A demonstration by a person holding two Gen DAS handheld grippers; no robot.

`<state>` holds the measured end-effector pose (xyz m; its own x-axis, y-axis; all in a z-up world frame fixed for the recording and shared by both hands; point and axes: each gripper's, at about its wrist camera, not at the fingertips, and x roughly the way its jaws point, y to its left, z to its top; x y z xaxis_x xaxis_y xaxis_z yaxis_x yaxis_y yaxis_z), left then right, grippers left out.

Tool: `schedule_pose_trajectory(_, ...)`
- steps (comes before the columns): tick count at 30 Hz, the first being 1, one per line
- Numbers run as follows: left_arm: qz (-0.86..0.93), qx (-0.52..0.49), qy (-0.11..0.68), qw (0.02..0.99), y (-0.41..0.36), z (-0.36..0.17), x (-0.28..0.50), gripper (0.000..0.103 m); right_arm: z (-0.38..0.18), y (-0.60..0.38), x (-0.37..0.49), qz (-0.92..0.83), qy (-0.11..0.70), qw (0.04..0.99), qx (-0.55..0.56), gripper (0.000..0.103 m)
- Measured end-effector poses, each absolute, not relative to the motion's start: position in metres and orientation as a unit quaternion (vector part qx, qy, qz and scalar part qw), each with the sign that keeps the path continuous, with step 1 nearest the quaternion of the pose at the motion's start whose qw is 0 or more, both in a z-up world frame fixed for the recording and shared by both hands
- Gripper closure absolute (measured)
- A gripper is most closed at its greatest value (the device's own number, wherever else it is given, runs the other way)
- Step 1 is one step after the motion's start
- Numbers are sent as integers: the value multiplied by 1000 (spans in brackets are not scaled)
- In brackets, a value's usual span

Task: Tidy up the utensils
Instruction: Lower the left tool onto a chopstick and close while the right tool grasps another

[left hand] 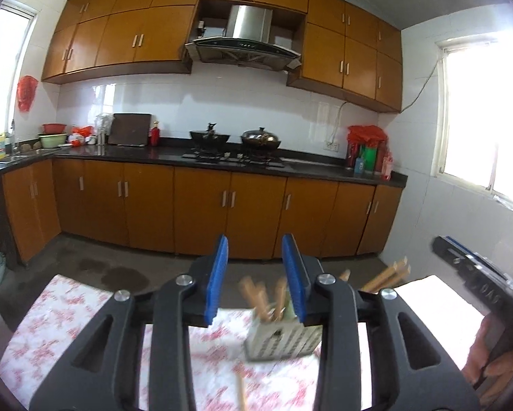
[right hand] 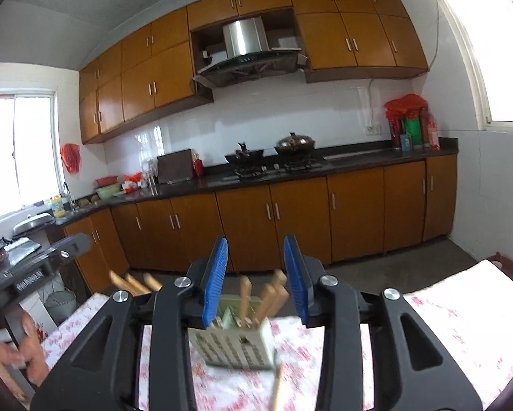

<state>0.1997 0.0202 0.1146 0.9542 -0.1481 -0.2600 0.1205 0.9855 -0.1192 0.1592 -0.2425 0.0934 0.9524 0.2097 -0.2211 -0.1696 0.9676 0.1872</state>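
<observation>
A white slotted utensil holder (left hand: pixel 282 339) stands on a table with a red-and-white floral cloth (left hand: pixel 68 325), with several wooden chopsticks (left hand: pixel 260 299) upright in it. My left gripper (left hand: pixel 255 277) is open and empty, above and just behind the holder. A loose chopstick (left hand: pixel 240 392) lies on the cloth near me. In the right wrist view the same holder (right hand: pixel 236 346) and chopsticks (right hand: pixel 266 299) sit below my right gripper (right hand: pixel 255 277), which is open and empty. A loose chopstick (right hand: pixel 277 388) lies in front of the holder.
Across the floor runs a kitchen counter (left hand: pixel 136 154) with orange cabinets, a stove with two pots (left hand: pixel 236 137) and bottles (left hand: pixel 369 157). The other hand-held gripper shows at the right edge (left hand: pixel 479 274) and at the left edge (right hand: pixel 40 267).
</observation>
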Motion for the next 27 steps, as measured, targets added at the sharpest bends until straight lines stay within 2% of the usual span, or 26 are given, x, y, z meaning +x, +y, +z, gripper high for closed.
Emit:
schedule_pose_trajectory(2,-53,-43,145,987,30,102,183,62,80,-249,153,88,144,982,85,61)
schedule_pose_trajectory(8,-17,-4,222,975,44,23,154,60,-12,-250,151,88,290,949,83,61)
schedule_pose_trajectory(10,-23,-2,265,964,43,-7,153,60,-49,-240,150,111,340,930,86,70)
schedule_pose_trajectory(13,-33,-10,315,948,38,-44,154,60,-84,-224,149,128,386,910,81,73)
schedule_pose_trajectory(18,-50,-4,356,933,25,-80,149,60,-114,-208,147,124,419,897,70,74)
schedule_pose_trajectory(20,-53,-1,363,930,17,-85,148,60,-118,-205,147,118,421,897,61,81)
schedule_pose_trajectory(22,-56,-2,370,927,11,-90,149,60,-120,-206,149,109,422,898,59,94)
schedule_pose_trajectory(27,-59,1,388,920,1,-101,155,60,-119,-230,152,72,422,899,89,95)
